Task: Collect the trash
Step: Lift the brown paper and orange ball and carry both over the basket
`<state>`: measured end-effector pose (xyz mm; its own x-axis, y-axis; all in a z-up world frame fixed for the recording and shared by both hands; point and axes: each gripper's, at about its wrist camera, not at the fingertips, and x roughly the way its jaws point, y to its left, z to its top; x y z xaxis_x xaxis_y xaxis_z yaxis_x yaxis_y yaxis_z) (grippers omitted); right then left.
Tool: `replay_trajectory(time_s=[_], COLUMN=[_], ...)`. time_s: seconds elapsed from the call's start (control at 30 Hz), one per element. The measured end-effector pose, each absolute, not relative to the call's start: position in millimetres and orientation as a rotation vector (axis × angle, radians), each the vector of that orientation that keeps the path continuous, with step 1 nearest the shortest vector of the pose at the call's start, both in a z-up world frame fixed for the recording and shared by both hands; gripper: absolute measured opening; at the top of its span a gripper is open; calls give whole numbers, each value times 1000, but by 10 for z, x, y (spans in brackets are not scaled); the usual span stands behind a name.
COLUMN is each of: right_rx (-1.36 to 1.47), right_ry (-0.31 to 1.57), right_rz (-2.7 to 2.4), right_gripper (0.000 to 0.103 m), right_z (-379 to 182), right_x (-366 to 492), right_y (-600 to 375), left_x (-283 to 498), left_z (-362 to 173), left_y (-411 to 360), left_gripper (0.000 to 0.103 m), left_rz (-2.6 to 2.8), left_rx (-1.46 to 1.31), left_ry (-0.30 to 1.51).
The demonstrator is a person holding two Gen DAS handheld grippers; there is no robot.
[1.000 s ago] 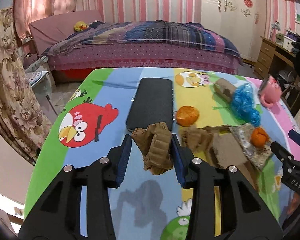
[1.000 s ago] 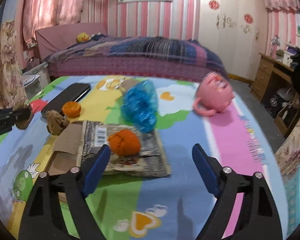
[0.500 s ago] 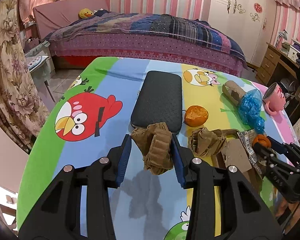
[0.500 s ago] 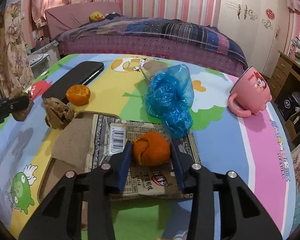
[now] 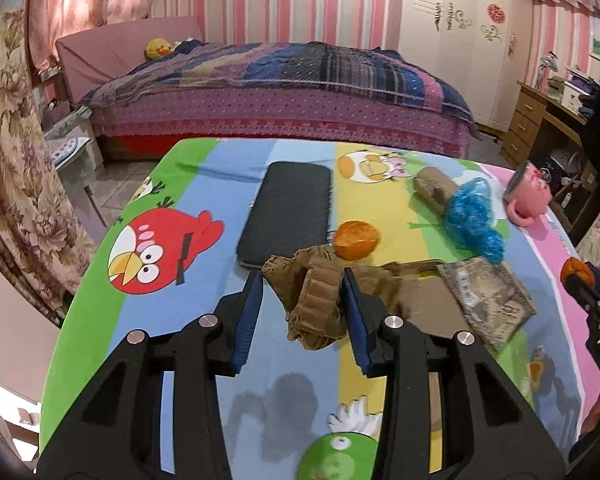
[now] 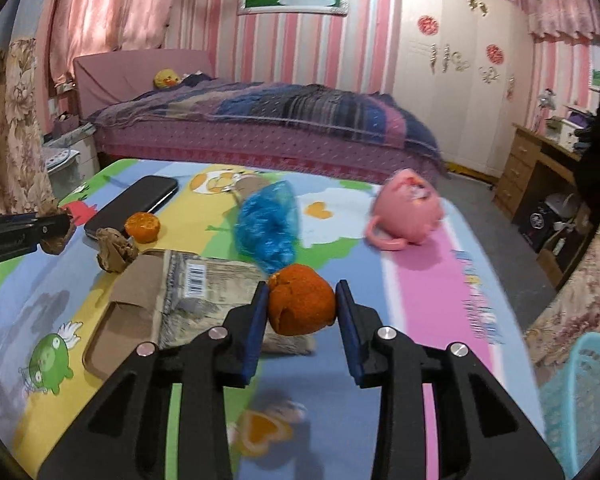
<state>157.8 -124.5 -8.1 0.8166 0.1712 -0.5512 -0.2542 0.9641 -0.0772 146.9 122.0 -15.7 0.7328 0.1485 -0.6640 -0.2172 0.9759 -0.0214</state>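
Trash is pinched in both of my grippers. My left gripper has its jaws partly drawn in and pressed on a crumpled brown paper wad, which hangs between the blue pads above the cartoon-print tablecloth. My right gripper has just been closing, and its jaws now stand narrow, clamped on an orange peel ball, held clear of the printed wrapper beneath it. More litter lies on the cloth: a second brown paper wad beside another orange peel, a flat cardboard piece touching the wrapper, and a blue plastic bag behind my right jaws. A pink mug lies tipped on its side further right, and a black phone lies ahead of my left jaws.
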Motion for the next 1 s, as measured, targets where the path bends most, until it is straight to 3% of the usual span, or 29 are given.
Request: replay_trajectory(time_s=[0.5,1.0], right_rx=[-137,-84], right_ry=[531,556], right_rz=[95,-64], right_gripper=[35,35], right_z=[248,231], right_x=[1119,718], right_y=[-2106,-3079], left_x=[1353,1223], left_z=[127,189], left_y=[388,-512], left_gripper=[39,39], left_rz=[69,-63], left_rx=[-65,-12], left_ry=[669,632])
